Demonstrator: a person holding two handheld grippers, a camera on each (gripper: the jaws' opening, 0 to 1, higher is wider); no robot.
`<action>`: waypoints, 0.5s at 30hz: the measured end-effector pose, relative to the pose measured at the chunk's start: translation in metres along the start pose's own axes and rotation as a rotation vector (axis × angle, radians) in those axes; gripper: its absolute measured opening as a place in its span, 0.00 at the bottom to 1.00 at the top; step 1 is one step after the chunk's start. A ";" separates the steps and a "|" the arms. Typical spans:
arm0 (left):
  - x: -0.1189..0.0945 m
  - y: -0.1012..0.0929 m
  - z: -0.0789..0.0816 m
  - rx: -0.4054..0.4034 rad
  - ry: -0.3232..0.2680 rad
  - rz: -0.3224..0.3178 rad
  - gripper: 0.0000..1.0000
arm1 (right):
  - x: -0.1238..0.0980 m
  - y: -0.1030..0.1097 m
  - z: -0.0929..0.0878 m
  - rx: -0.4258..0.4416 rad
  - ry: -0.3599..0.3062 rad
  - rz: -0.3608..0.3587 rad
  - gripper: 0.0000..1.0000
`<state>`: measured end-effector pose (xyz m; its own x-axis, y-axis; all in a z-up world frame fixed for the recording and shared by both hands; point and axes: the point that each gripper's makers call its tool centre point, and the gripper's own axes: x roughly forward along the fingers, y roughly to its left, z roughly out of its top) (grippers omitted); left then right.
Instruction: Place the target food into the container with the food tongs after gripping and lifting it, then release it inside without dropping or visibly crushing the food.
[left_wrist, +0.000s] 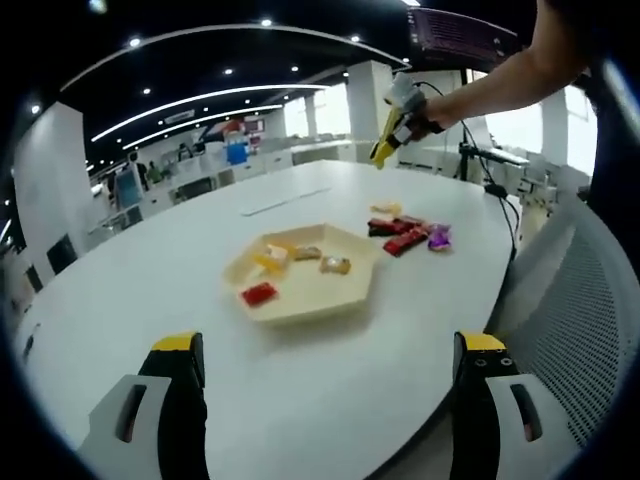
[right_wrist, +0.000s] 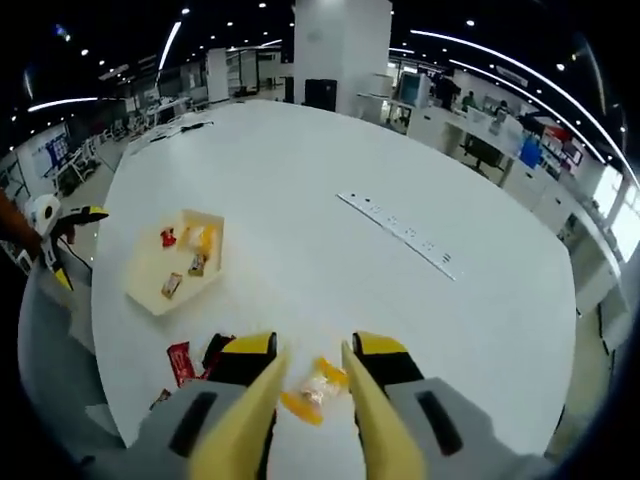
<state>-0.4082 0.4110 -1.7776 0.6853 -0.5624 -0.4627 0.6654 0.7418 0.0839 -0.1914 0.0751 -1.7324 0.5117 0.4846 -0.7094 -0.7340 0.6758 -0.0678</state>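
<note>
A cream hexagonal tray sits mid-table with several wrapped snacks in it. To its right lies a loose pile of red, yellow and purple snack packets. My left gripper hovers open near the table's front edge and holds nothing. High over the pile, my right gripper is shut on yellow food tongs, whose arms stand apart. A yellow packet on the table shows through the gap between them. The left gripper also appears at the far left of the right gripper view.
The large white oval table carries a long flush socket strip. Red packets lie left of the tongs. A grey mesh chair stands at the table's right edge, with a stand and cables beyond.
</note>
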 end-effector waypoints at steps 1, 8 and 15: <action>0.000 -0.001 -0.001 0.005 0.007 -0.003 0.99 | 0.002 0.001 -0.001 0.014 -0.002 0.009 0.29; 0.001 -0.003 0.000 0.005 0.006 -0.010 0.99 | 0.018 -0.009 -0.027 0.075 0.012 -0.014 0.29; 0.002 -0.004 -0.003 0.031 0.016 -0.010 0.99 | 0.042 -0.009 -0.039 0.073 0.023 -0.036 0.29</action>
<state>-0.4103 0.4080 -1.7815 0.6739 -0.5639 -0.4774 0.6813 0.7243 0.1062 -0.1803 0.0675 -1.7886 0.5262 0.4468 -0.7235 -0.6804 0.7316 -0.0431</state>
